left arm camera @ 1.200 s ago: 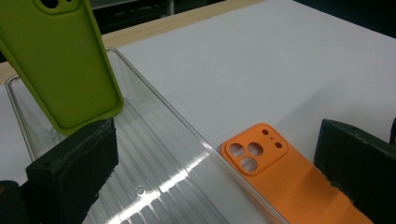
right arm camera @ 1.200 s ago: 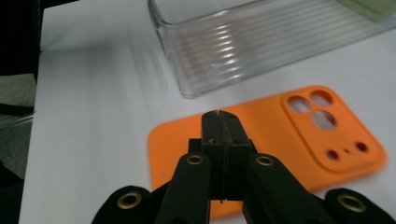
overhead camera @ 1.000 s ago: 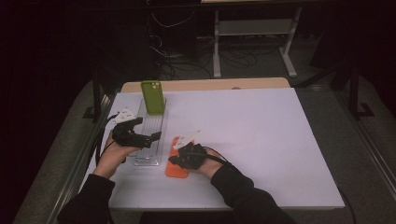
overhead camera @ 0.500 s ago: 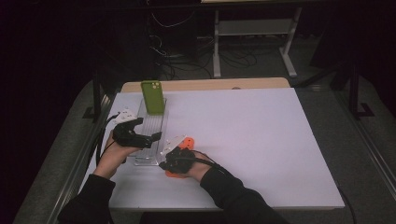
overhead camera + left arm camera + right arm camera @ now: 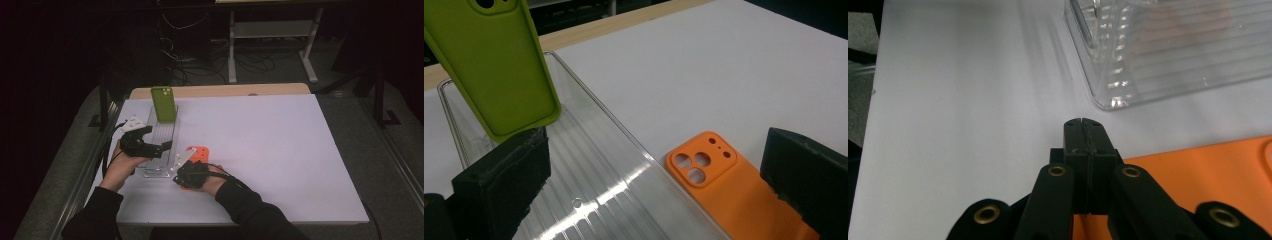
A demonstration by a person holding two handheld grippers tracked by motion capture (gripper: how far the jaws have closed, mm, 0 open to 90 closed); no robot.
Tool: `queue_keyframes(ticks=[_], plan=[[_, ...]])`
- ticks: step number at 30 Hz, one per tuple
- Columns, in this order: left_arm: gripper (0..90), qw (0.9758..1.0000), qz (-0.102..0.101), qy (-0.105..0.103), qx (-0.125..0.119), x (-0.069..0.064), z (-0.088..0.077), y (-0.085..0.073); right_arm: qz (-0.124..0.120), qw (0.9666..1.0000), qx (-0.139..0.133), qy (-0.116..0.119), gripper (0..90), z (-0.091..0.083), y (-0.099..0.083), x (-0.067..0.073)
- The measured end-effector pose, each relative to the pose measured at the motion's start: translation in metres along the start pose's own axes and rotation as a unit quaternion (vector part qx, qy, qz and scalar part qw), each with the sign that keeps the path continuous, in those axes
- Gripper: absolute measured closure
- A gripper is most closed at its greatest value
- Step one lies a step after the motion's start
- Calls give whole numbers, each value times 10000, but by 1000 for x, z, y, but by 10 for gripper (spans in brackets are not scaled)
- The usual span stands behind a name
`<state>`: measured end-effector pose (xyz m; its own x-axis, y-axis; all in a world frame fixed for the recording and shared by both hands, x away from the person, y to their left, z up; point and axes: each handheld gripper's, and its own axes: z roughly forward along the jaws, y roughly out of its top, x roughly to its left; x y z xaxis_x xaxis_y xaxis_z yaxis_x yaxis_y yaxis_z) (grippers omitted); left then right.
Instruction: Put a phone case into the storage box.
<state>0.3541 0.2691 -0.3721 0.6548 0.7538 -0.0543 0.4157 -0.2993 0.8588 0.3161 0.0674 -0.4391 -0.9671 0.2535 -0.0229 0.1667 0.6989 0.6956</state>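
A: Left hand-held gripper (image 5: 162, 146)? Jaws are held wide apart over the clear tray (image 5: 152, 167), nothing between them. It is judged to be steadying the tray or waiting to receive.

B: Green phone case (image 5: 164, 104)?

A: Stood upright in the tray's 12 o'clock end, leaned on the far wall, likely to leave room for more cases.

B: Right hand-held gripper (image 5: 1083, 126)?

A: Jaws are pressed together; the orange phone case (image 5: 724, 187) lies under them. Whether an edge is pinched cannot be told.

B: Where is the orange one?

A: Flat on the counter (image 5: 280, 145), just beside the tray at its 3 o'clock, camera holes toward 12. Probably staged for the tray.
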Motion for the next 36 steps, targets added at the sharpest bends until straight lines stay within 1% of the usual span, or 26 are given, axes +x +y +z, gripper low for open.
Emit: queue_keyframes(ticks=[1, 2, 3, 4, 5, 6, 7, 8, 10, 12, 13, 14, 16, 17, 18, 21, 25, 26, 27, 28, 30, 31, 32, 34, 35, 36], plan=[[0, 10000, -6, -6, -2, 0, 0, 0, 11, 10000, 11, -6, 884, -1, -1, 0], [0, 10000, 14, -13, -4, 0, 0, 0, 103, 9999, 33, -5, 884, -3, -2, 1], [0, 10000, 7, -15, 8, 0, 0, 0, 32, 10000, 15, -26, 884, -5, -4, -1], [0, 10000, 6, -21, 5, -1, 0, 0, 111, 9999, 49, -18, 884, -7, -6, -1], [0, 10000, 25, -27, -1, -1, 0, 0, 50, 10000, 26, -53, 884, -8, -8, -2], [0, 10000, -49, -34, 5, -2, 0, 0, 120, 9999, 54, -48, 884, -10, -10, -2], [0, 10000, -58, -40, -6, -3, 0, 0, 175, 9998, 63, -53, 884, -13, -12, -2], [0, 9999, -92, -40, -21, -4, 0, 0, 112, 9999, 64, -81, 884, -14, -13, -4], [0, 10000, -76, -38, 3, -4, 0, 0, 209, 9997, 98, -92, 884, -19, -17, -5], [0, 10000, -67, -43, -1, -4, 0, 0, 162, 9997, 116, -138, 884, -22, -20, -7], [0, 10000, -37, -45, 10, -4, 0, 0, 173, 9996, 135, -153, 885, -24, -21, -7], [0, 10000, -27, -48, -18, -4, -1, 0, 245, 9994, 167, -153, 884, -26, -23, -7], [0, 10000, -52, -52, -4, -5, -1, 1, 289, 9993, 176, -170, 885, -30, -26, -9], [0, 10000, -48, -55, -6, -5, -1, 1, 256, 9994, 165, -188, 885, -31, -28, -10], [0, 9999, -87, -64, -36, -6, -1, 1, 319, 9992, 171, -195, 885, -33, -29, -10], [0, 10000, -55, -76, -18, -6, -1, 1, 449, 9984, 215, -252, 885, -39, -34, -10], [0, 10000, -50, -81, -18, -7, -2, 1, 445, 9981, 276, -311, 885, -49, -42, -13], [0, 9999, -49, -83, -37, -7, -1, 1, 486, 9979, 272, -334, 885, -51, -44, -14], [0, 10000, -8, -92, -23, -7, -1, 2, 473, 9977, 306, -377, 885, -54, -45, -15], [0, 9999, -6, -98, -22, -8, -1, 2, 468, 9969, 365, -515, 885, -57, -48, -17], [0, 9999, 40, -127, -26, -9, 0, 2, 574, 9955, 416, -635, 885, -65, -55, -24], [0, 9999, 6, -139, -17, -10, 0, 3, 745, 9944, 392, -632, 885, -68, -58, -26], [0, 9999, -29, -153, -24, -11, 1, 3, 724, 9945, 390, -653, 885, -70, -60, -28], [0, 9998, 68, -195, -10, -12, 2, 4, 900, 9938, 251, -607, 884, -74, -64, -28], [0, 9997, -25, -221, -38, -14, 3, 3, 917, 9939, 178, -587, 884, -75, -64, -28], [0, 9997, 1, -260, -35, -15, 2, 4, 947, 9938, 134, -575, 881, -76, -64, -28]])
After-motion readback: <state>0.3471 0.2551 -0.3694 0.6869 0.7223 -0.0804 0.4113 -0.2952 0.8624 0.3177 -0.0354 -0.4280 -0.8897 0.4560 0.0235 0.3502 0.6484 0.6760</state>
